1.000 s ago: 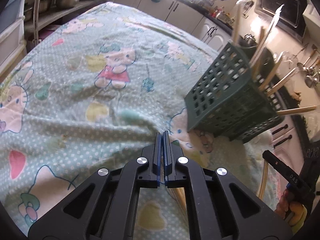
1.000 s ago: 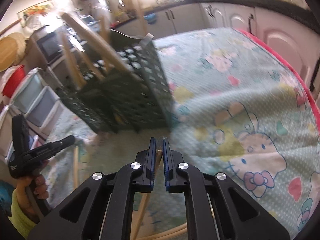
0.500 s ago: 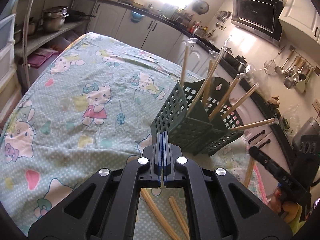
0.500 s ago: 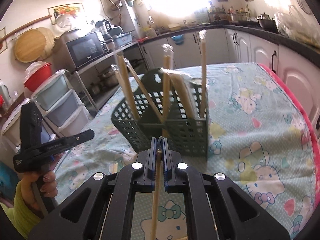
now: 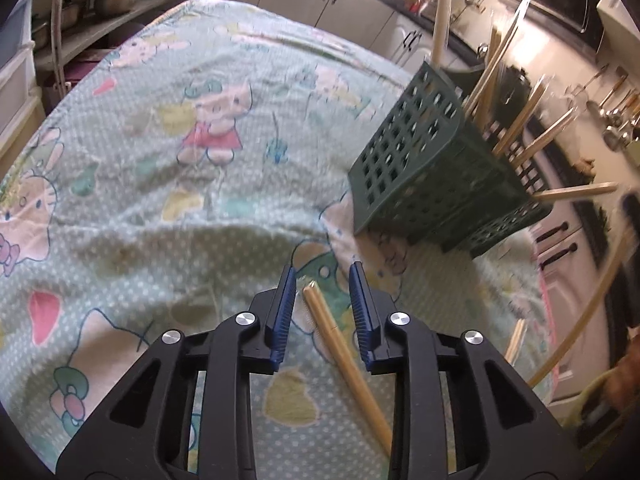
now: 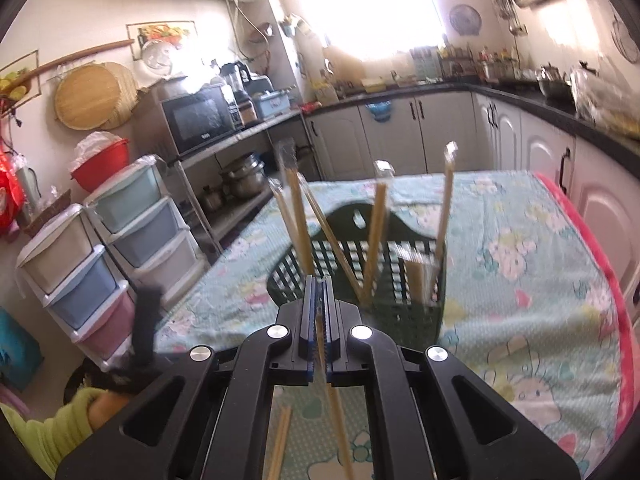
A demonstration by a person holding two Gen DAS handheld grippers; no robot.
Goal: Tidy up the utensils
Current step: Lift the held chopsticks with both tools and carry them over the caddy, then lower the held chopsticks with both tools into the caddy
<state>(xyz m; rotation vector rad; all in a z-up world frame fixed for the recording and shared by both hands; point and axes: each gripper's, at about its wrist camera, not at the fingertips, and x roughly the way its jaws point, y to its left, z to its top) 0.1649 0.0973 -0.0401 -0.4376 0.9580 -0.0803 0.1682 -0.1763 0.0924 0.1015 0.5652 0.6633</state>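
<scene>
Wooden utensils go one by one into a green basket on a cartoon-print tablecloth.

The right gripper [image 6: 319, 316] is clenched on a thin wooden stick [image 6: 334, 412], raised just short of the green basket [image 6: 408, 316], where at least five such sticks already stand at angles. The left gripper [image 5: 322, 298], its jaws having just been opening, stands released over another wooden stick [image 5: 344, 364] that lies flat on the tablecloth [image 5: 160, 200] between its fingers, untouched. The basket sits to the far right of that gripper. One more stick [image 6: 280, 440] lies near the table's edge. Most of the sorting looks done; by this view, the held stick and at least two loose ones remain.
</scene>
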